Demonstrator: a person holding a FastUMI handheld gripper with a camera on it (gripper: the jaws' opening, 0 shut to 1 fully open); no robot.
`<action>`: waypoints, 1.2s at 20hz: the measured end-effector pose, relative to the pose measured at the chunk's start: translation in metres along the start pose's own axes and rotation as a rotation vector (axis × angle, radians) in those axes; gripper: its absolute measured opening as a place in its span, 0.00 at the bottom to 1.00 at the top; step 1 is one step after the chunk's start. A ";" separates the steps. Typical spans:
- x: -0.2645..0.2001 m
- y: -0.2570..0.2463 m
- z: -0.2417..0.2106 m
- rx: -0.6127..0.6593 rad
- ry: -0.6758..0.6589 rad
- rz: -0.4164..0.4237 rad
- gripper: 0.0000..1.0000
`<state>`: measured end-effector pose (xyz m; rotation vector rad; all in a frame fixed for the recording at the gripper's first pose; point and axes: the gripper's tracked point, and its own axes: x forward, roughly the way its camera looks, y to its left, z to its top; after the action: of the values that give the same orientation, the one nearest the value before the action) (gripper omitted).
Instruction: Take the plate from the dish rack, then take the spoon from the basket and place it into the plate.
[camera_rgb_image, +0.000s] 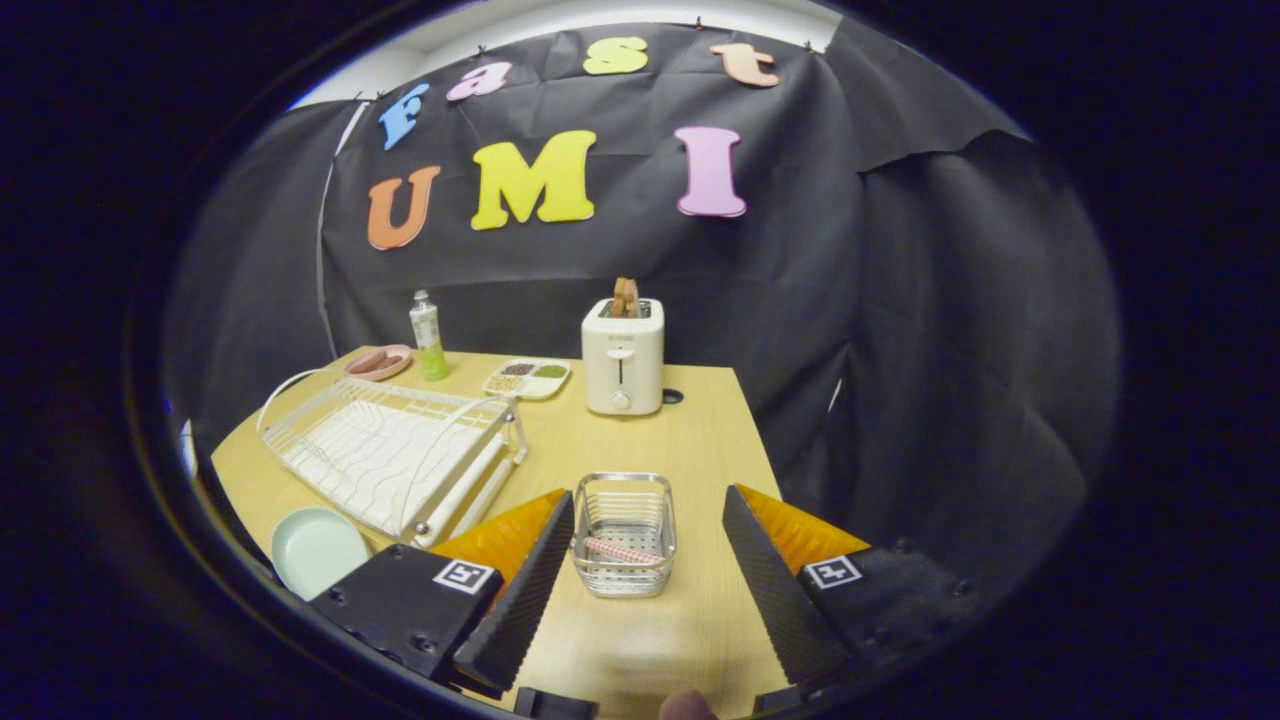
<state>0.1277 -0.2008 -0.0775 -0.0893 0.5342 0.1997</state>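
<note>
Here, hand-held gripper (648, 560) released, fingers flanking basket (624, 533) holding spoon (622, 550); no legible labels.

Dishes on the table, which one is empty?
The pale green plate beside the near end of the dish rack is bare. The pink dish and the divided tray at the back hold food. The hand-held gripper is open around the basket.

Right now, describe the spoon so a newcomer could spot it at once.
Start at the white toaster at the table's back. Nearer stands a small metal basket, just ahead of the open gripper. The spoon lies inside: pink and slim, its sole content.
</note>
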 end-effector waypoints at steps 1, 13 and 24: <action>0.003 0.003 0.004 -0.019 0.036 0.020 0.97; 0.020 0.001 0.009 -0.436 0.580 0.208 0.83; 0.058 -0.013 -0.017 -0.603 0.861 0.309 0.54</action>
<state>0.1714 -0.2065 -0.1214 -0.7038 1.3355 0.6326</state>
